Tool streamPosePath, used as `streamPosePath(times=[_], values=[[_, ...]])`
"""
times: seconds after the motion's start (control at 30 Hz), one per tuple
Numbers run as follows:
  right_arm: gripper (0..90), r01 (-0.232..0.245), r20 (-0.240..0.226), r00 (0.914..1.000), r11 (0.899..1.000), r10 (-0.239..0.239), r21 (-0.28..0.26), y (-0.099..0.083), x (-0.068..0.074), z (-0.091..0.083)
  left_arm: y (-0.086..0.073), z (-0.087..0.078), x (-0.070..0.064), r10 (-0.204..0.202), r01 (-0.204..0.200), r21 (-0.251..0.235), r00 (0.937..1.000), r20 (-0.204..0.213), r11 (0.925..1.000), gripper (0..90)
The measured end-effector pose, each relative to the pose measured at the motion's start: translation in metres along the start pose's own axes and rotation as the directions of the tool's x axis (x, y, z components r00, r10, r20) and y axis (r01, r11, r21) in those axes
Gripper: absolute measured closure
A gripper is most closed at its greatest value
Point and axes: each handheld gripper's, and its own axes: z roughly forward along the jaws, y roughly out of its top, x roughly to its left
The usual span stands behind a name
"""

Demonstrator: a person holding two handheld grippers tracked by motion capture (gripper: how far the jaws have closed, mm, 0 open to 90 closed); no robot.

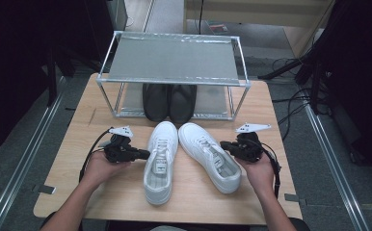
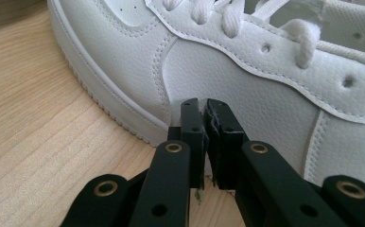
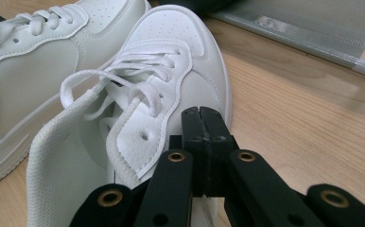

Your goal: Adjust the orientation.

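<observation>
A wooden table (image 1: pixel 78 144) holds two white shoes (image 1: pixel 162 161) side by side near the front, and behind the white shoes stands a metal shoe rack (image 1: pixel 172 60), with two black shoes (image 1: pixel 169 102) on the bottom shelf of the rack.

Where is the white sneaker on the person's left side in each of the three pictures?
High view: the left white sneaker lies at table centre, toe toward the rack, just right of the left gripper.
Left gripper view: its side panel spans the top, right behind the shut jaws.
Right gripper view: it sits at the upper left, beyond the right white sneaker.
Shared landmark: the laces.
</observation>
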Motion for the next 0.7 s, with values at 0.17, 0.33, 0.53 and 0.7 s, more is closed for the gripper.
streamPosePath(times=[0.17, 0.33, 0.53, 0.7], values=[[90.0, 0.001, 0.001, 1.0000, 1.000, -0.001, -0.001, 0.001, 0.000, 0.001, 0.001, 0.000, -0.001, -0.002, 0.002, 0.006, 1.0000, -0.006, 1.0000, 86.3], [90.0, -0.001, -0.002, 1.0000, 1.000, 0.001, 0.002, 0.001, 0.001, 0.002, 0.004, 0.007, -0.010, 0.028, -0.028, 0.025, 0.9995, 0.014, 0.9993, 86.7], [90.0, 0.016, -0.006, 0.9999, 1.000, -0.016, 0.003, 0.001, 0.002, 0.004, 0.010, 0.021, -0.028, 0.094, -0.096, 0.049, 0.9945, 0.046, 0.9942, 84.9], [90.0, 0.009, -0.014, 0.9999, 1.000, -0.009, 0.003, 0.002, 0.001, 0.005, 0.013, 0.028, -0.037, 0.098, -0.102, 0.060, 0.9930, 0.067, 0.9930, 84.1]])
